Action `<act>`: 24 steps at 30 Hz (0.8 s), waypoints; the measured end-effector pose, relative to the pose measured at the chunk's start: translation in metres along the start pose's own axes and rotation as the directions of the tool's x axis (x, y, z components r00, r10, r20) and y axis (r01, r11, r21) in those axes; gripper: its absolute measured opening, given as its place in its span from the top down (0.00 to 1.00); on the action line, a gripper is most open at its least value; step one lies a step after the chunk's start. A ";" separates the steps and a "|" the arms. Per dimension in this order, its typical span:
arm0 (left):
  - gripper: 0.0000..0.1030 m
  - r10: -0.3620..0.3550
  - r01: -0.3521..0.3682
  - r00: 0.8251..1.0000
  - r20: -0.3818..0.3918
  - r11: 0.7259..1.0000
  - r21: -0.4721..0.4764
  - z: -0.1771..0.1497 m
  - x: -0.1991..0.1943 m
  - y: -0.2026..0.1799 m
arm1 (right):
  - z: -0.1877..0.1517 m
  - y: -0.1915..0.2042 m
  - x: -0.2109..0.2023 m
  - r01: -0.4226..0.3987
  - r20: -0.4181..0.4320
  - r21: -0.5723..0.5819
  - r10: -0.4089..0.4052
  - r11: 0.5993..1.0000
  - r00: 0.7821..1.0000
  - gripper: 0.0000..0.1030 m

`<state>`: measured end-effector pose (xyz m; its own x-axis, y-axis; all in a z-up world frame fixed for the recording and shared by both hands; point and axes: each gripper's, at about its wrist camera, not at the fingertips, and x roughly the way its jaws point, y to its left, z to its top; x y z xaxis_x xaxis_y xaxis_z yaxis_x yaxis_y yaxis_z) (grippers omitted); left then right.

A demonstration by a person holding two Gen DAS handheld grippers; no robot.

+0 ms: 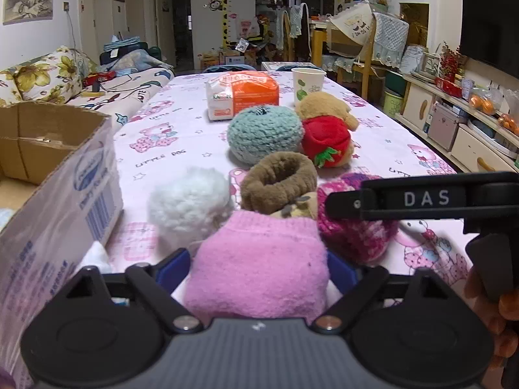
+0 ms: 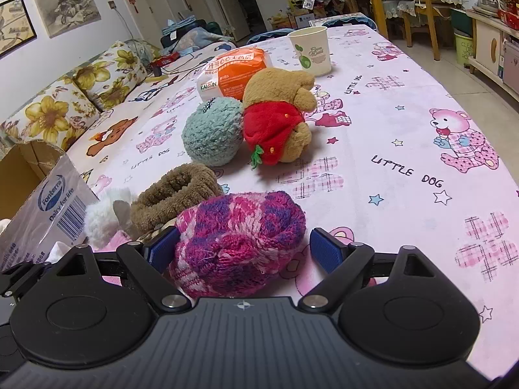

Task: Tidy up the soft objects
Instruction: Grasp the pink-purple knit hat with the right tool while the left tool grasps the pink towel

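The left gripper [image 1: 258,267] pinches a fuzzy pink sock roll [image 1: 256,267] between its blue pads. The right gripper [image 2: 241,246] stands spread around a magenta-purple knitted roll [image 2: 236,240], not pressing it. Ahead lie a brown fluffy ring [image 1: 279,180] and a teal yarn ball [image 1: 264,134]; a cardboard box [image 1: 55,175] stands to the left.

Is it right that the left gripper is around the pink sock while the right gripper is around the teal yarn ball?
Not quite. The left gripper is around the pink sock, but the right wrist view shows the right gripper around the magenta-and-purple knit piece; the teal yarn ball sits farther away, untouched.
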<state>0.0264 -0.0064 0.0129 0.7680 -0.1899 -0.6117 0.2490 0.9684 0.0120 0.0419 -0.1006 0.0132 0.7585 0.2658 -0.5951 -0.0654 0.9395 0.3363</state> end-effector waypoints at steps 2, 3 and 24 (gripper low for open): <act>0.18 0.005 -0.005 1.000 0.001 1.000 0.004 0.000 0.000 -0.001 | 0.000 0.002 0.000 0.000 0.000 -0.010 0.000 1.000 1.000 0.00; 0.19 0.005 -0.005 1.000 0.001 1.000 0.002 0.000 0.000 -0.002 | -0.001 0.002 0.001 -0.002 0.000 -0.013 0.002 1.000 1.000 0.00; 0.26 0.012 -0.010 0.998 0.065 0.999 -0.040 0.009 -0.021 0.013 | -0.003 0.006 -0.008 0.011 0.048 -0.068 -0.007 0.998 0.999 0.28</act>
<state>0.0188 0.0091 0.0328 0.8080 -0.1880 -0.5584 0.2176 0.9759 -0.0137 0.0340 -0.0959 0.0179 0.7889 0.2482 -0.5622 -0.1014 0.9548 0.2793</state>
